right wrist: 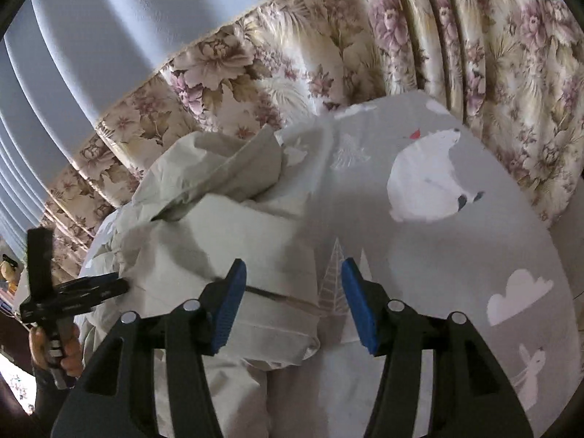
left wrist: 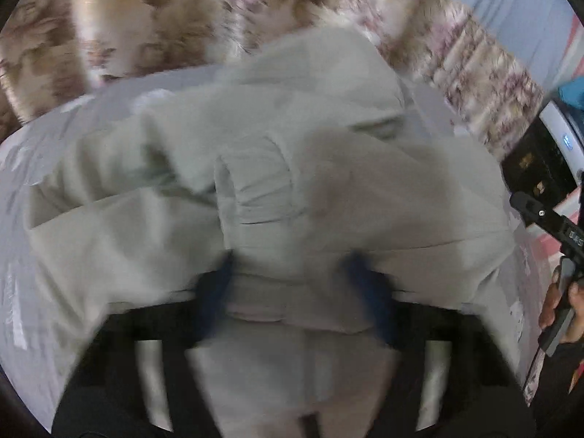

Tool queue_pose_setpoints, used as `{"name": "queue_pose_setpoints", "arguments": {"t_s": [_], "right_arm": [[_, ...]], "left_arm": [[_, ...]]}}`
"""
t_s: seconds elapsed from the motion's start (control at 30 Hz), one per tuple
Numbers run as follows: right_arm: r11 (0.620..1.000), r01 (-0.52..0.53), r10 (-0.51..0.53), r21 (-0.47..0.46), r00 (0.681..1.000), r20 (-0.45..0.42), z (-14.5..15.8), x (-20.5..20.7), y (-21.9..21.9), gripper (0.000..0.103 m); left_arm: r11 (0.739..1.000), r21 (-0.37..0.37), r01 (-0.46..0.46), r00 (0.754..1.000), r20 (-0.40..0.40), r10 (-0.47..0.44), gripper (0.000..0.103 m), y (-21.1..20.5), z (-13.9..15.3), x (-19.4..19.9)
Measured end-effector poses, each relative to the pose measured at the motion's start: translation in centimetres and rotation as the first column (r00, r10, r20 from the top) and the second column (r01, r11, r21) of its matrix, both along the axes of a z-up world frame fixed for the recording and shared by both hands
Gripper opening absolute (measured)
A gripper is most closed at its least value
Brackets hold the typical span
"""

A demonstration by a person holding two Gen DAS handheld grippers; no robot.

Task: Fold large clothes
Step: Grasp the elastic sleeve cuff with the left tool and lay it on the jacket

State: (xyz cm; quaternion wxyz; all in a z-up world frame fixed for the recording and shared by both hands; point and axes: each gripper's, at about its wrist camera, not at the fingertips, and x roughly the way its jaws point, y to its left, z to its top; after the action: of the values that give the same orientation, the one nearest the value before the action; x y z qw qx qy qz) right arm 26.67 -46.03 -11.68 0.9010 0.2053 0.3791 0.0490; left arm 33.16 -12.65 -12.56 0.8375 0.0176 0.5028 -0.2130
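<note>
A large pale beige garment (left wrist: 277, 168) lies bunched on a grey bed sheet (left wrist: 22, 168). My left gripper (left wrist: 292, 284) has its blue pads spread apart with a thick fold of the garment between and over them; the view is blurred. In the right wrist view the garment (right wrist: 219, 241) lies folded at the left on the sheet (right wrist: 438, 262). My right gripper (right wrist: 290, 292) is open and empty above the garment's right edge. The left gripper (right wrist: 73, 288) shows at the far left, at the garment's edge.
A flowered curtain (right wrist: 328, 62) hangs behind the bed, with a pale blue wall (right wrist: 109, 18) beyond. The sheet has white bear, cloud and rabbit prints. The right gripper's handle and the hand (left wrist: 562, 255) show at the right edge of the left wrist view.
</note>
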Motion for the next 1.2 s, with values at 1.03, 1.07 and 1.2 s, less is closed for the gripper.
{"name": "queue_pose_setpoints", "arguments": {"t_s": [1.03, 1.07, 1.2], "right_arm": [[0.879, -0.32, 0.311, -0.354, 0.947, -0.082, 3.4, 4.9, 16.7, 0.054], [0.871, -0.33, 0.316, -0.365, 0.944, -0.098, 2.6, 5.1, 17.0, 0.054], [0.831, -0.367, 0.333, -0.418, 0.93, -0.155, -1.0, 3.7, 16.9, 0.051]], "left_arm": [[0.958, 0.212, -0.192, 0.961, 0.238, 0.14, 0.089, 13.9, 4.8, -0.8], [0.958, 0.227, -0.176, 0.973, 0.191, 0.133, 0.085, 13.4, 3.4, 0.2], [0.947, 0.297, -0.123, 0.988, 0.129, 0.087, 0.071, 13.4, -0.9, -0.3]]}}
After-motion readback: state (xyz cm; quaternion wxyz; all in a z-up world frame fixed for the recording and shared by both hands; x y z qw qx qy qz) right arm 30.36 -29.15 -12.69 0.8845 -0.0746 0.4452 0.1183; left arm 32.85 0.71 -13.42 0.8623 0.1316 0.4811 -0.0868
